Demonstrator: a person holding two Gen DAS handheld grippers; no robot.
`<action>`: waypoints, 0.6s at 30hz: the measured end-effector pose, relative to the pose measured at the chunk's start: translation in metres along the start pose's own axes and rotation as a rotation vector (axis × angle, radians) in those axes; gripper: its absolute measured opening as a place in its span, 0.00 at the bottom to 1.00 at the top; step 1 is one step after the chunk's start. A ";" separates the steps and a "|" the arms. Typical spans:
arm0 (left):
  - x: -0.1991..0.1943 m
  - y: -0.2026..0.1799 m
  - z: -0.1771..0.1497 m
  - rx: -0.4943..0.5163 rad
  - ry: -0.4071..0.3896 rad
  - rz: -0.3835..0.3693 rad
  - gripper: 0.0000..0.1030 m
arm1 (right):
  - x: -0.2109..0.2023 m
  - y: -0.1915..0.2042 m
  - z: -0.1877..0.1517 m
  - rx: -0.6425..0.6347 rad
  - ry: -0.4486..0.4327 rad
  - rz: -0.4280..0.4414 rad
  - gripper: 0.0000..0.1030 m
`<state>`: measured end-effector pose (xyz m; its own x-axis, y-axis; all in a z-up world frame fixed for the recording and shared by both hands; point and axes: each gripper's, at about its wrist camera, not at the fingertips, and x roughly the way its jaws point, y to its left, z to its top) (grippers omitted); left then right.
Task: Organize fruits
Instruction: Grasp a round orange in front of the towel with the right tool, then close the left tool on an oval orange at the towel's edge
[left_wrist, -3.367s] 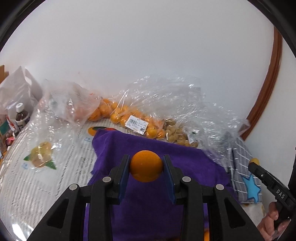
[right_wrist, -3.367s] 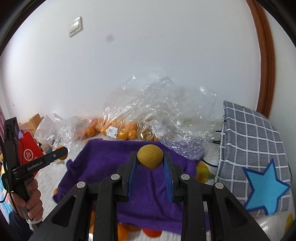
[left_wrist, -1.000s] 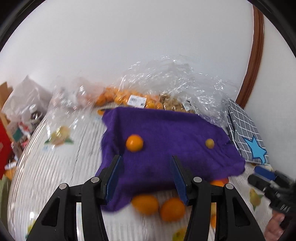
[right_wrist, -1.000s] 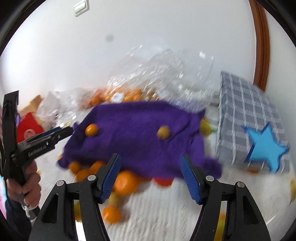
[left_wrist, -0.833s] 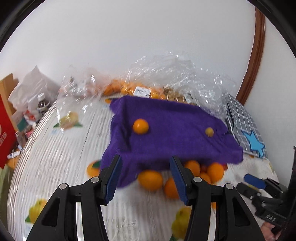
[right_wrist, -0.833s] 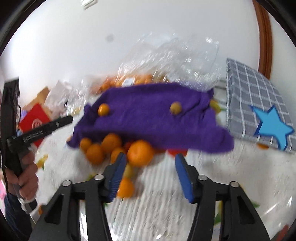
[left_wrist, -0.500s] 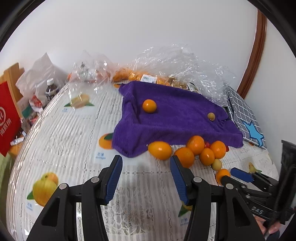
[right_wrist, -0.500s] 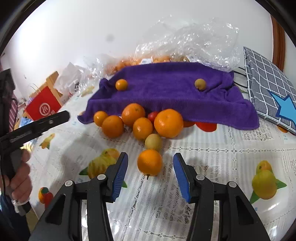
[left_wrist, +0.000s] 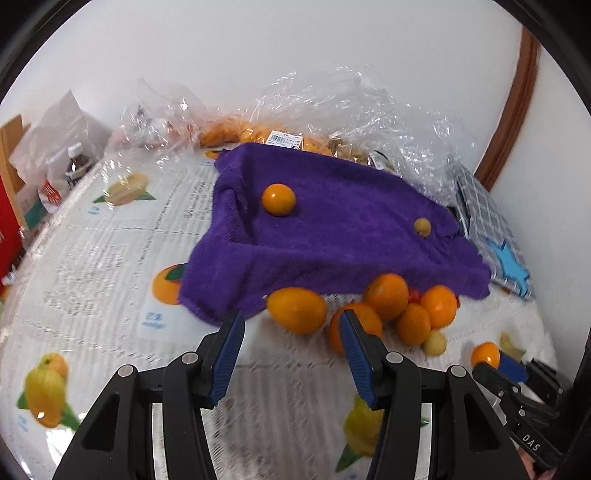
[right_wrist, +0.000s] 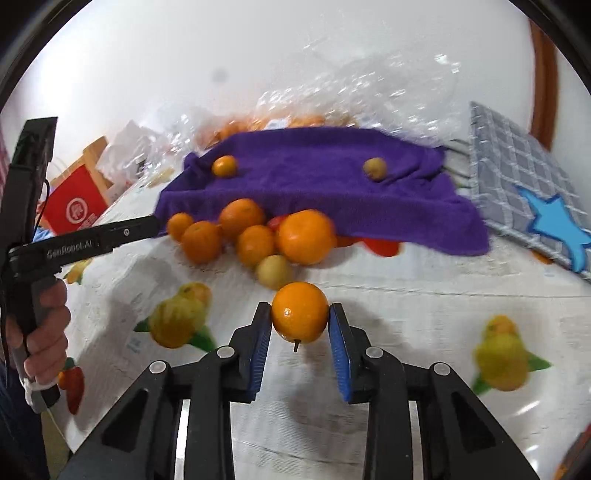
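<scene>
1. Now we close our right gripper (right_wrist: 299, 332) on a small orange (right_wrist: 300, 312); the fruit sits between the blue fingers (right_wrist: 260, 345), which touch its sides, just above the counter (right_wrist: 406, 306).
2. Our left gripper (left_wrist: 291, 341) hangs over the counter with its fingers (left_wrist: 227, 352) partly spread and nothing between them, aimed at an oval orange fruit (left_wrist: 297, 310) beside the near edge of the purple towel (left_wrist: 332, 236).
3. Just beyond, we see a heap of oranges (right_wrist: 255, 232) lying against the towel's near edge, with a pale yellowish fruit (right_wrist: 274, 271) at the heap's near side and something red (right_wrist: 382, 246) partly under the cloth.
4. On top of the towel we see one orange (left_wrist: 279, 199) to the left and one small yellow-brown fruit (left_wrist: 422, 226) to the right, well apart.
5. Behind the towel lie clear plastic bags (left_wrist: 332, 107) with more orange fruit inside; a grey checked pouch with a blue star (right_wrist: 517, 181) lies to the right.
</scene>
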<state>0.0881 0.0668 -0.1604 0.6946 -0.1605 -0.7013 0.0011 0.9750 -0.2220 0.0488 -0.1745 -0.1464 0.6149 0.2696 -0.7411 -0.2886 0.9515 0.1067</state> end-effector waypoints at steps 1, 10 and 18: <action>0.003 0.001 0.002 -0.021 0.001 -0.013 0.50 | -0.002 -0.005 0.000 0.001 -0.009 -0.016 0.30; 0.031 0.004 0.004 -0.076 0.031 -0.028 0.49 | -0.012 -0.049 -0.003 0.052 -0.054 -0.076 0.30; 0.039 0.008 0.002 -0.092 0.020 -0.039 0.48 | -0.010 -0.058 -0.007 0.097 -0.060 -0.011 0.30</action>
<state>0.1172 0.0682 -0.1879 0.6806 -0.2021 -0.7042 -0.0388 0.9499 -0.3100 0.0539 -0.2335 -0.1500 0.6616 0.2643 -0.7017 -0.2107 0.9636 0.1643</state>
